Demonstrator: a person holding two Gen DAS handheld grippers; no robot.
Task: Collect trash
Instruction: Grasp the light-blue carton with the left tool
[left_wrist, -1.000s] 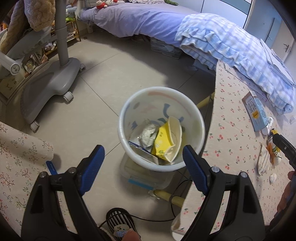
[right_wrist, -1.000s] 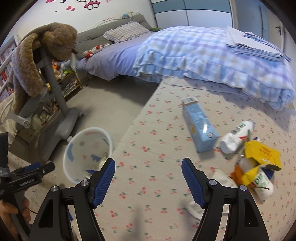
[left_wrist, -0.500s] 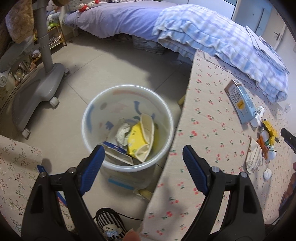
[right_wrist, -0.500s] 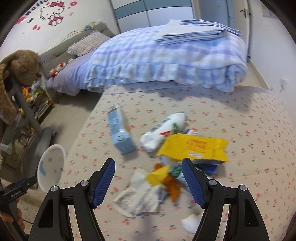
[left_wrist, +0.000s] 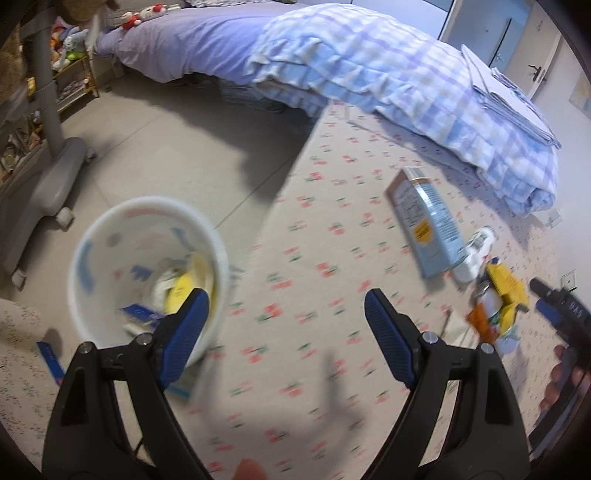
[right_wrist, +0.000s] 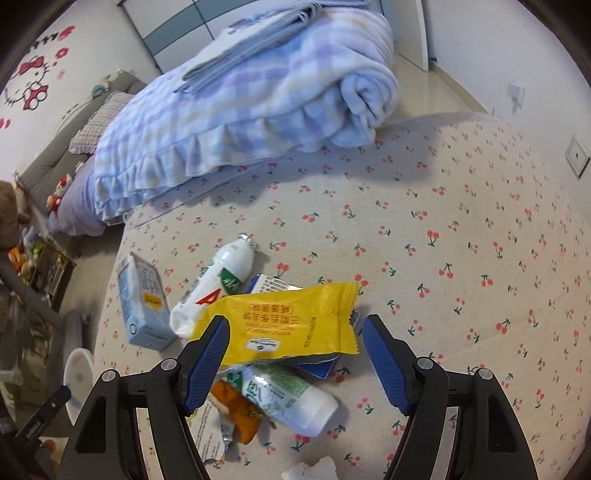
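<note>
A trash pile lies on the cherry-print tabletop (right_wrist: 461, 229). Its top piece is a yellow snack wrapper (right_wrist: 291, 325). Around it are a white bottle with a red mark (right_wrist: 214, 288), a pale blue carton (right_wrist: 142, 302), a green-labelled bottle (right_wrist: 288, 395) and an orange wrapper (right_wrist: 236, 410). My right gripper (right_wrist: 295, 332) hovers open just over the yellow wrapper, jaws on either side of it and not pressing. My left gripper (left_wrist: 284, 314) is open and holds nothing above the table's edge, beside the white bin (left_wrist: 110, 229). That bin holds earlier trash. The carton (left_wrist: 428, 225) lies ahead of it.
A blue checked blanket (right_wrist: 258, 96) lies piled on the bed behind the table. A crumpled tissue (right_wrist: 310, 469) sits near the front edge. A grey wheeled stand (left_wrist: 40, 184) is on the floor left of the bin. A hand holds the right gripper (left_wrist: 557, 306) at the right.
The left wrist view swung right, from over the bin to the table edge. The right gripper rolled and closed in on the trash pile, so the yellow wrapper now sits between its jaws.
</note>
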